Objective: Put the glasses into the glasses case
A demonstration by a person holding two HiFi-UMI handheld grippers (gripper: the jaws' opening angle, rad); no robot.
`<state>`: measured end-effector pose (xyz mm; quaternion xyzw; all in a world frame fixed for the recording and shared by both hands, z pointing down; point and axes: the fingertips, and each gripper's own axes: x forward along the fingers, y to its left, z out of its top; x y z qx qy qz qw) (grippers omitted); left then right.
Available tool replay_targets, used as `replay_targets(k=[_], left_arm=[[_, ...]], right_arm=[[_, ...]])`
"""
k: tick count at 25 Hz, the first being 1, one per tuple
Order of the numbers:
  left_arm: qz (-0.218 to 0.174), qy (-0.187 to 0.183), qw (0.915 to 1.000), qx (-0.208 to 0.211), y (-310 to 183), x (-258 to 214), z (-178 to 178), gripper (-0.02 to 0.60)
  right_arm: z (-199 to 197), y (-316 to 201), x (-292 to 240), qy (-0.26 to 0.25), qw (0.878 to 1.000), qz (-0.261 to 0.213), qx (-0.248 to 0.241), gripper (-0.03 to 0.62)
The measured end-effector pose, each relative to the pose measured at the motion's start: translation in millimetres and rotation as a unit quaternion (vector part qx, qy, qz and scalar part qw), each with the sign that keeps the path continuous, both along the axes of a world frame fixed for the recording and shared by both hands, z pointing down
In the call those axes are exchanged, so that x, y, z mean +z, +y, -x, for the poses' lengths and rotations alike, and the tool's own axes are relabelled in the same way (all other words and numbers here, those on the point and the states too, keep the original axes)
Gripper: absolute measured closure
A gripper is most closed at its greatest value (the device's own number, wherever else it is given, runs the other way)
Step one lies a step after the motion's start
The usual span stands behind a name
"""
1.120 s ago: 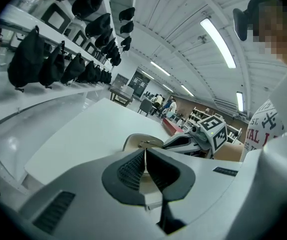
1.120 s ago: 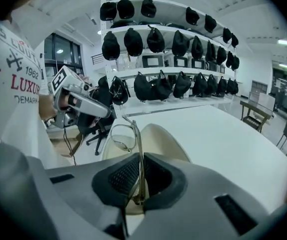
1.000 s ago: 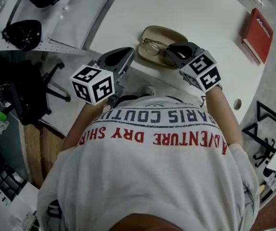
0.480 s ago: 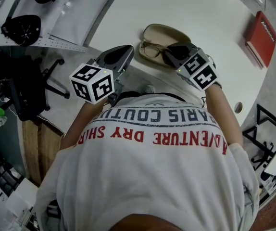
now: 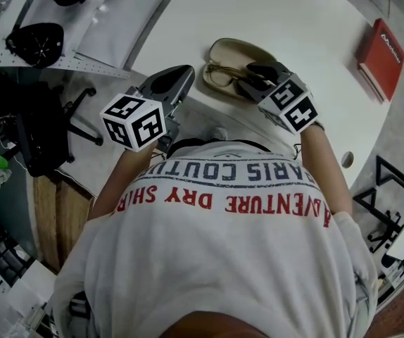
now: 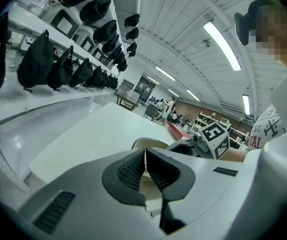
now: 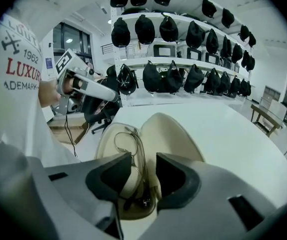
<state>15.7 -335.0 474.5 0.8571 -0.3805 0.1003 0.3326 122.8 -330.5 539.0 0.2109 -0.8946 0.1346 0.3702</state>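
An open beige glasses case [image 5: 238, 51] lies near the front edge of the white table [image 5: 293, 13]. Thin-framed glasses [image 5: 221, 76] rest in its lower half. My right gripper [image 5: 248, 78] is over the case's right end. In the right gripper view its jaws [image 7: 143, 176] are opening. The glasses [image 7: 127, 143] run between them down into the case [image 7: 176, 131], and the pads stand clear of the frame. My left gripper [image 5: 182, 77] hovers just left of the case, and its jaws [image 6: 144, 165] are shut on nothing. The case's rim [image 6: 144, 143] shows beyond them.
A red book [image 5: 379, 48] lies at the table's right edge. An office chair [image 5: 47, 136] and shelves holding black caps [image 5: 34, 48] stand left of the table. More caps [image 7: 183, 34] line the shelves beyond it. The person's white shirt [image 5: 223, 245] fills the lower head view.
The right gripper's jaws have parted from the glasses, which now lie in the case. The left gripper has stayed where it was.
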Motion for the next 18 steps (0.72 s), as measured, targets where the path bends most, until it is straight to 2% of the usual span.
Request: replay_targets(k=[4,7,11,15,18], left_arm=[[-0.001,0.006,1.0,0.001,-0.1,-8.3,-5.0,0.553],[-0.001,0.003,0.9998,0.017,3.1,-14.0,-14.0,0.553],[-0.009,0.003,0.9991,0.042,6.3,-26.3,-29.6,0.554],[-0.025,0.012,0.9972,0.07,11.7,-44.1,-46.3,0.552],[-0.033,0.021,0.9953,0.089,18.2,-56.8,-57.5,0.553]], right_arm=[[-10.1,-2.8,-21.1,-0.047,0.998,0.004,0.039,0.403],[-25.1,-3.9,-36.4,-0.065,0.995,-0.011,0.073,0.391],[-43.4,-2.5,-65.2,-0.12,0.984,-0.036,0.126,0.393],[-50.9,11.0,-99.8,-0.175,0.972,-0.059,0.143,0.396],[-54.2,21.9,-124.2,-0.212,0.962,-0.08,0.154,0.443]])
